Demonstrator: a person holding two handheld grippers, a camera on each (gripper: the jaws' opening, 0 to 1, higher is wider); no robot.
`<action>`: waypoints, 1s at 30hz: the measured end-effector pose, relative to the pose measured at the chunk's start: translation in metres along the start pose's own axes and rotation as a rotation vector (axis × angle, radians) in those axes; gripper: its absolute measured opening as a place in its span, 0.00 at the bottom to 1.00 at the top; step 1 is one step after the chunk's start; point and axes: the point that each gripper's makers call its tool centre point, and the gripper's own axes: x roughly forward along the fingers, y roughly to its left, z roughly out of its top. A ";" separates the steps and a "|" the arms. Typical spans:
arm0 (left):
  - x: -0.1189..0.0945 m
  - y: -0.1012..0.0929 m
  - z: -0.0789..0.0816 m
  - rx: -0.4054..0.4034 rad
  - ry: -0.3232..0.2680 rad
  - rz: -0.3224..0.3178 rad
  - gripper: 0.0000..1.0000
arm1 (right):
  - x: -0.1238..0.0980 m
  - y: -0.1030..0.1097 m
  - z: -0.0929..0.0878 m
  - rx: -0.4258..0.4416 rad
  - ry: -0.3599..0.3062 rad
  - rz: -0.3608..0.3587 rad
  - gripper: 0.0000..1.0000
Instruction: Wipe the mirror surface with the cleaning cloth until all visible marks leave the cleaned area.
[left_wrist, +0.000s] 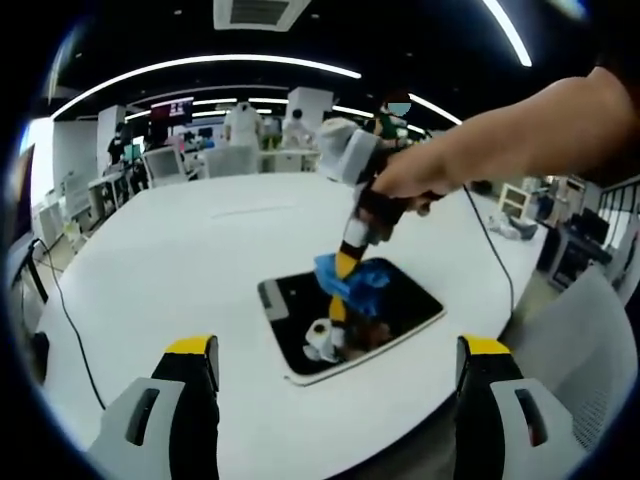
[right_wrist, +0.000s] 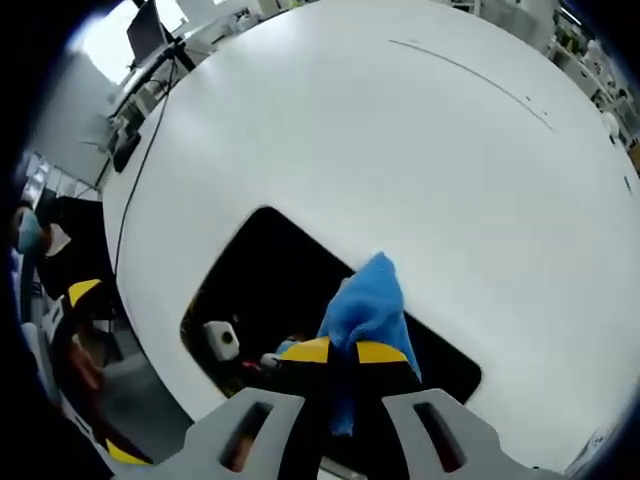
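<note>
- On the white tabletop (left_wrist: 180, 270), the mirror (left_wrist: 400, 310) lies flat.
- Right gripper (right_wrist: 343, 352) pinches the blue cleaning cloth (right_wrist: 368, 305) against the glass, at 12 o'clock from its fingers.
- Left gripper (left_wrist: 335, 350) hangs spread wide, holding nothing.

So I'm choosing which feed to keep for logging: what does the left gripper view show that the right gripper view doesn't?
Left gripper view alone: the left claw open and empty, the person's hand and the office behind. Right gripper view alone: the right claw's own yellow fingertips pinching the blue cleaning cloth. Shared: right claw, cloth, mirror and white table.
</note>
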 end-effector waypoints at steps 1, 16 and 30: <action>0.000 0.000 0.000 -0.001 0.001 0.000 0.99 | 0.001 0.003 0.002 -0.005 0.000 0.001 0.02; 0.000 0.000 0.001 -0.003 -0.003 0.000 0.99 | 0.007 0.031 0.027 -0.033 0.008 0.007 0.02; -0.001 0.002 0.001 -0.008 -0.002 0.005 0.99 | 0.016 0.066 0.056 -0.040 0.017 0.034 0.02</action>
